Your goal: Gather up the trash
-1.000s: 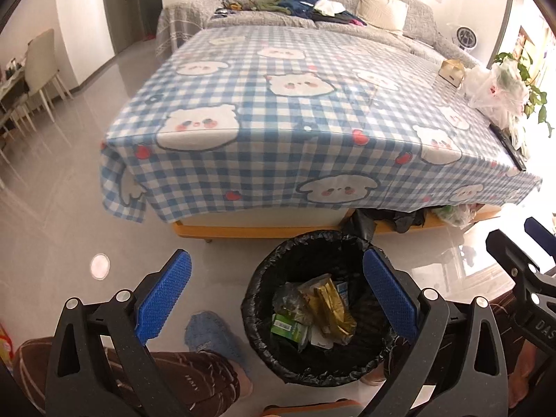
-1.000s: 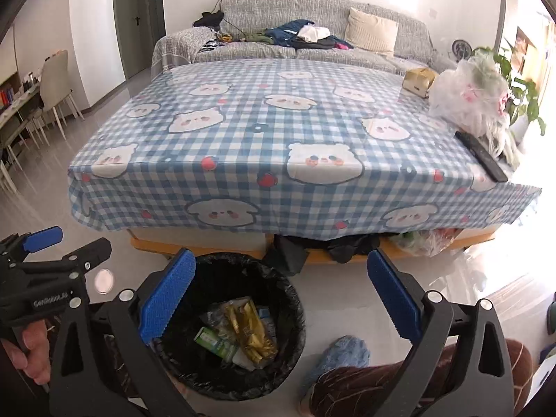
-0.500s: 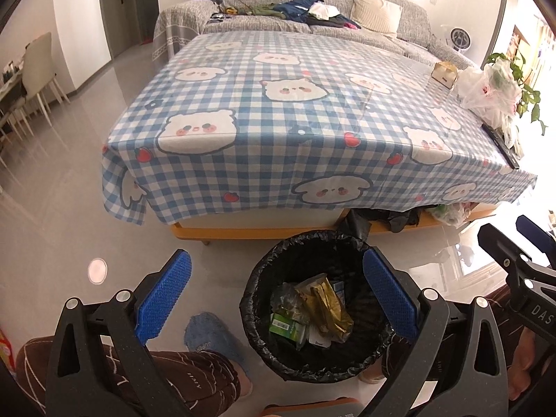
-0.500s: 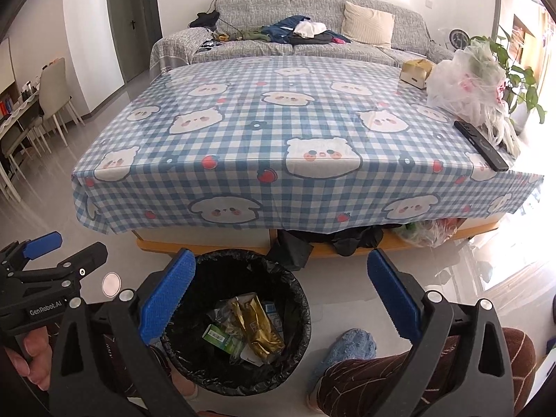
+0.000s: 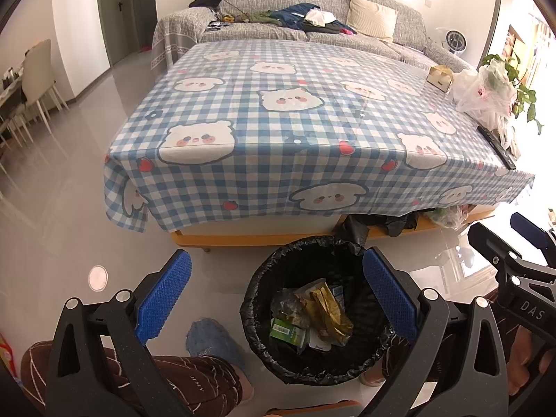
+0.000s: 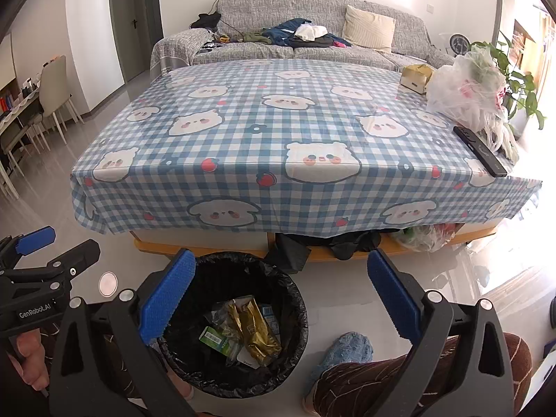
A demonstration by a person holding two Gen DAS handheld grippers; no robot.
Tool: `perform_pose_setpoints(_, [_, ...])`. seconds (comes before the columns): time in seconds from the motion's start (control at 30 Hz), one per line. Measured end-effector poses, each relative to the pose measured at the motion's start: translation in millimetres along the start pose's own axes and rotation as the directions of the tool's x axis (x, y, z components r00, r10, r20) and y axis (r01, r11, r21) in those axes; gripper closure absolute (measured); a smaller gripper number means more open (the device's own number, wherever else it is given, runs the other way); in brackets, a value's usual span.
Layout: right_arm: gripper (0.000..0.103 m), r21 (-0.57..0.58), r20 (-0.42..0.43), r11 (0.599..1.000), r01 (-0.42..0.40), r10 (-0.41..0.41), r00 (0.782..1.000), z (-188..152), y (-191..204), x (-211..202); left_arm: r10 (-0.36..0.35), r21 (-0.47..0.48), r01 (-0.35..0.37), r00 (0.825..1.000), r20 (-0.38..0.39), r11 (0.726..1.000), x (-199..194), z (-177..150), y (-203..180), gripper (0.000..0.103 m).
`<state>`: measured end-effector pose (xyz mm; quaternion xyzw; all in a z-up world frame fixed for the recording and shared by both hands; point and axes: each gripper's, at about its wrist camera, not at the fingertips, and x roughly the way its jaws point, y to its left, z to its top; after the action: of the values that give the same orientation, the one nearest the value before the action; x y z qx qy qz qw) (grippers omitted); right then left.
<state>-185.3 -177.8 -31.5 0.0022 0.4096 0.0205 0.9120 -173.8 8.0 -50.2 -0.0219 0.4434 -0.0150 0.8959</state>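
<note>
Below table edge [image 6: 278, 222], bin [image 6: 299, 299] rim unobstructed.

Strong daylight pours in from the right side of both views, washing the far right edge almost to white and leaving bright glare patches on the glossy pale grey tiled floor [image 6: 493, 278]. A small round reflection of light sits on the floor [image 5: 97, 278] at the left. The blue-and-white checked plastic cloth on the counter [image 5: 312, 121] carries a soft sheen. Beneath the counter lies deep shadow. Focus is sharp throughout, with no motion blur. Fisheye distortion bends straight lines outward, and black vignetting fills every corner of the frames.
</note>
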Motion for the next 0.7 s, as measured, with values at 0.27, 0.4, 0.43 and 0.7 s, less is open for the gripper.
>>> perform_pose_setpoints(0.27, [0.008,-0.004,-0.005,1.0,0.006,-0.006,1.0,0.9,-0.6,2.8,-0.001,0.0,0.001,1.0,0.003,1.0,-1.0,0.2,-0.6,0.006])
perform_pose_setpoints(0.4, [0.008,-0.002,-0.005,1.0,0.006,-0.006,1.0,1.1,-1.6,3.2,-0.001,0.0,0.001,1.0,0.003,1.0,-1.2,0.1,-0.4,0.006])
perform_pose_setpoints(0.43, [0.008,-0.002,-0.006,1.0,0.005,-0.005,1.0,1.4,-1.7,3.2,-0.001,0.0,0.001,1.0,0.004,1.0,-1.2,0.2,-0.4,0.006])
perform_pose_setpoints(0.7, [0.008,-0.001,-0.005,1.0,0.006,-0.006,1.0,1.3,-1.8,3.2,-0.002,-0.001,0.002,1.0,0.005,1.0,-1.6,0.3,-0.2,0.006])
